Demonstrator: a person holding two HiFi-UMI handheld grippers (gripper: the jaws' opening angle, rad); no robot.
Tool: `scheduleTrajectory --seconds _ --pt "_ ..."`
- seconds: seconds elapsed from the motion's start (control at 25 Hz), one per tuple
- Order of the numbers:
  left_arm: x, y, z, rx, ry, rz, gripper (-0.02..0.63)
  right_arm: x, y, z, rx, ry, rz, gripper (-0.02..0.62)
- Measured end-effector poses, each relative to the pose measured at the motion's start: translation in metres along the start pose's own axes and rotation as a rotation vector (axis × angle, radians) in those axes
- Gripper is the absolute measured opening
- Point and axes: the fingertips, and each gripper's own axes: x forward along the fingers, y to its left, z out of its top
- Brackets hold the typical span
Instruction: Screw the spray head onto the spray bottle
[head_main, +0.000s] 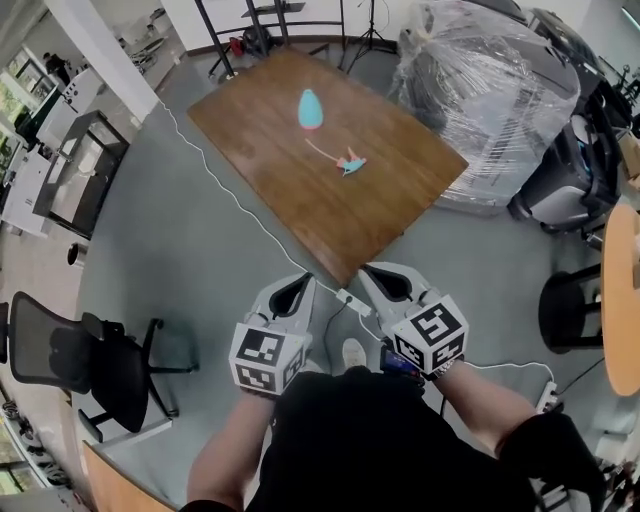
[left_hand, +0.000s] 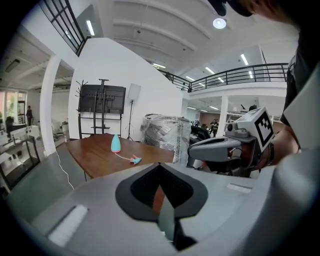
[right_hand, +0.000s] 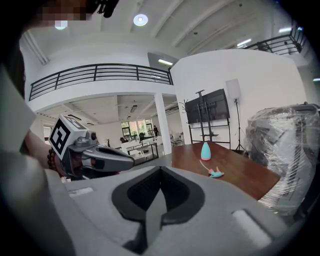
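1. The wooden table stands at 12 o'clock from the person, with its near corner pointing back at them.
2. Grey floor lies open along the table's left edge, toward 10 o'clock. A white cable trails across it to a power strip by that corner.
3. At 2 o'clock a film-wrapped pallet crowds the table's right edge. A black office chair sits at 8 o'clock, well apart.
4. The left gripper and right gripper are held side by side short of the near corner. Each has its jaws pressed together on nothing (both gripper views show it plainly).
5. The spray bottle is teal and teardrop-shaped. It stands upright toward the table's far side, with its neck bare.
6. The spray head is teal and pink. It lies flat at 4 o'clock from the bottle, near it but apart, and its thin pale tube curves back toward the bottle.
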Motion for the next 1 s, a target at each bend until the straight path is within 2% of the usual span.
scheduleTrajectory --seconds 0.28,0.76,1.0 --pt "0.026 0.037 0.007 0.021 0.013 -0.077 0.012 0.034 -0.016 0.009 0.019 -0.009 -0.089 -0.012" --pt "0.040 0.129 0.014 0.104 0.049 -0.346 0.012 0.114 -0.008 0.034 0.058 -0.023 -0.382 -0.012" --pt "0.046 0.154 0.009 0.109 0.083 -0.438 0.026 0.128 0.004 0.042 0.075 -0.015 -0.491 -0.012"
